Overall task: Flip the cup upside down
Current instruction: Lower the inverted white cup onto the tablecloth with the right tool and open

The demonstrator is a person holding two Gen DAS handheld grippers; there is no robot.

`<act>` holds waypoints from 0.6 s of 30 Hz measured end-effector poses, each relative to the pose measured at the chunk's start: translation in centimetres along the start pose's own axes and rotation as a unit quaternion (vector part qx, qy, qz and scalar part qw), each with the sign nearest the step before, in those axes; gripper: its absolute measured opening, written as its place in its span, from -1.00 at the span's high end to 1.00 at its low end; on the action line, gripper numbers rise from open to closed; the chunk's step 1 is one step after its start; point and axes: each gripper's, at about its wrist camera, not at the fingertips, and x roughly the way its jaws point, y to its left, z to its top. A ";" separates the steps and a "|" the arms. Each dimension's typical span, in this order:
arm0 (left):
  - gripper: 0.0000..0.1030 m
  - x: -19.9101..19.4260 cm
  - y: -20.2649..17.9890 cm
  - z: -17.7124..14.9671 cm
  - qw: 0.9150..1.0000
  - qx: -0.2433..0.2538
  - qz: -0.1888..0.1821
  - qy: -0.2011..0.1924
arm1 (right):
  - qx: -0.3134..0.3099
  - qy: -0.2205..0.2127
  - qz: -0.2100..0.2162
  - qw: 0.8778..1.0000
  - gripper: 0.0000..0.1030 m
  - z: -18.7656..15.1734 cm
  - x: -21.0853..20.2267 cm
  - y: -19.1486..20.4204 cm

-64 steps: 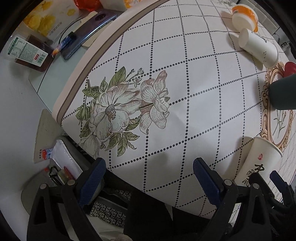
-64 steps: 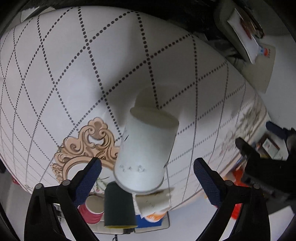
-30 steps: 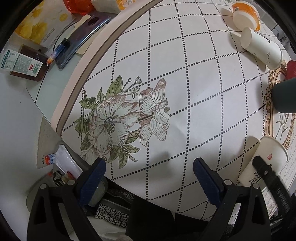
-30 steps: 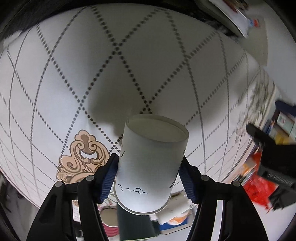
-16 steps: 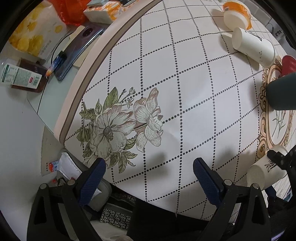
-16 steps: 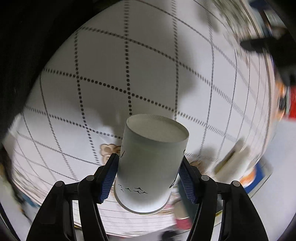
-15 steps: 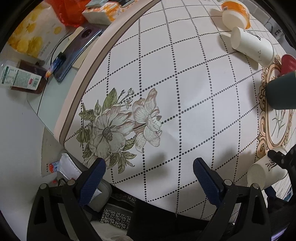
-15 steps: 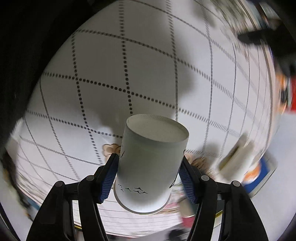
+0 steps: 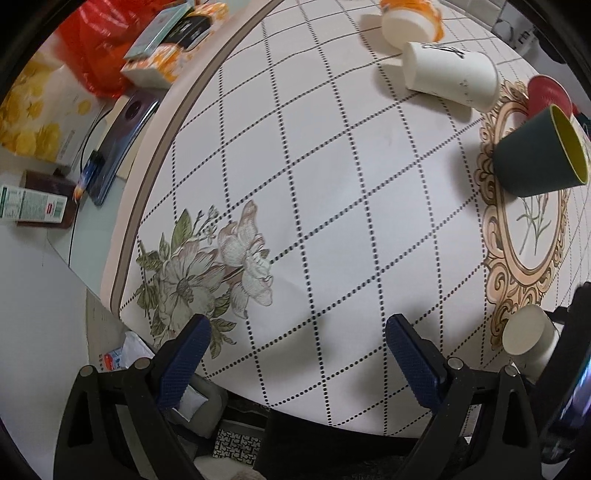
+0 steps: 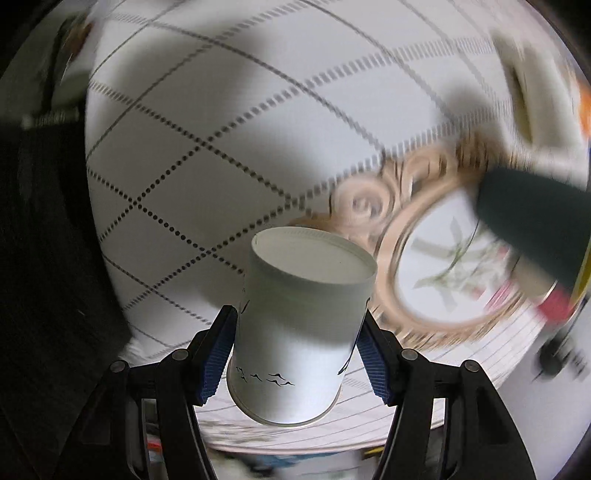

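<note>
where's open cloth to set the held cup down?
Widest bare patch: the dotted grid between the flower print, the tipped white cup and the gold frame print. Crowded along the far right: dark green cup, red cup, orange-lidded tub. Right hand-held gripper grips the paper cup.

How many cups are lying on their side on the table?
3: a white cup at the far side, a dark green cup on the ornate frame print, a red cup behind it, partly hidden.
</note>
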 end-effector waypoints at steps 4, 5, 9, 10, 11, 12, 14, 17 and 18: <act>-0.88 -0.1 -0.9 0.1 1.000 0.009 0.000 0.001 | 0.094 0.036 0.067 0.993 -0.29 -0.7 1.5 -1.6; -0.88 -0.1 -1.1 0.0 1.000 0.011 0.000 0.001 | 0.112 0.042 0.080 0.990 -0.29 -0.7 1.9 -1.9; -0.88 0.4 -1.4 -0.3 1.000 0.019 0.004 0.006 | 0.172 0.057 0.123 0.976 -0.30 -1.0 3.3 -2.7; -0.88 0.5 -1.6 -0.4 1.000 0.021 0.005 0.008 | 0.185 0.057 0.131 0.972 -0.30 -0.8 3.5 -3.0; -0.88 0.7 -1.6 -0.4 1.000 0.022 0.005 0.009 | 0.196 0.058 0.138 0.969 -0.30 -0.8 3.7 -3.6; -0.88 0.8 -1.5 -0.5 1.000 0.023 0.005 0.010 | 0.208 0.061 0.143 0.966 -0.30 -0.7 3.8 -4.5; -0.88 0.9 -1.6 -0.5 1.000 0.025 0.005 0.011 | 0.225 0.067 0.152 0.960 -0.32 -0.8 4.2 -6.1; -0.88 0.9 -1.4 -0.5 1.000 0.027 0.006 0.012 | 0.242 0.061 0.150 0.957 -0.43 -0.3 4.1 -8.5; -0.88 0.9 -1.4 -0.5 1.000 0.027 0.006 0.012 | 0.246 0.060 0.150 0.956 -0.43 -0.4 4.2 -9.2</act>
